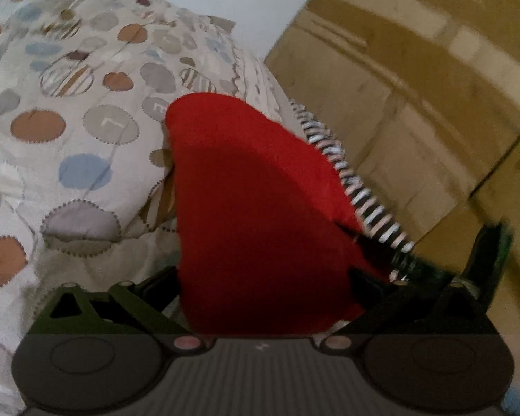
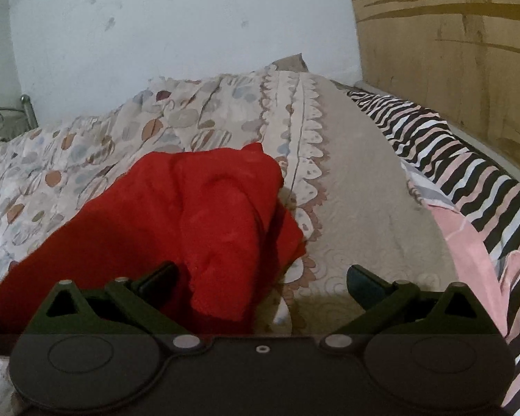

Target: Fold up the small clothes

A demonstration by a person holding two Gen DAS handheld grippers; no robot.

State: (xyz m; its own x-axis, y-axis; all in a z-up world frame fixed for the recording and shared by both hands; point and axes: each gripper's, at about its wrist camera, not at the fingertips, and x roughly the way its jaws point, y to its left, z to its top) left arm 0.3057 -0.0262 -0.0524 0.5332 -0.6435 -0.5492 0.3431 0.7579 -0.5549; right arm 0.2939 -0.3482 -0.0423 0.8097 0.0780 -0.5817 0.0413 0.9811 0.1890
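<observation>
A small red garment (image 1: 256, 208) lies on the patterned bedspread (image 1: 52, 138). In the left wrist view it fills the space between the fingers of my left gripper (image 1: 263, 277), which stand wide apart; the cloth drapes over the gap and hides the fingertips' inner faces. In the right wrist view the red garment (image 2: 176, 222) lies crumpled at the left. My right gripper (image 2: 261, 277) is open above its near right edge, with the left finger (image 2: 159, 277) over the red cloth and the right finger (image 2: 364, 284) over the beige bedspread border (image 2: 357, 190).
A black, white and pink striped cloth (image 2: 468, 173) lies along the bed's right side and also shows in the left wrist view (image 1: 364, 194). Brown cardboard (image 2: 450, 52) stands at the right. A pale wall (image 2: 156, 27) is behind the bed.
</observation>
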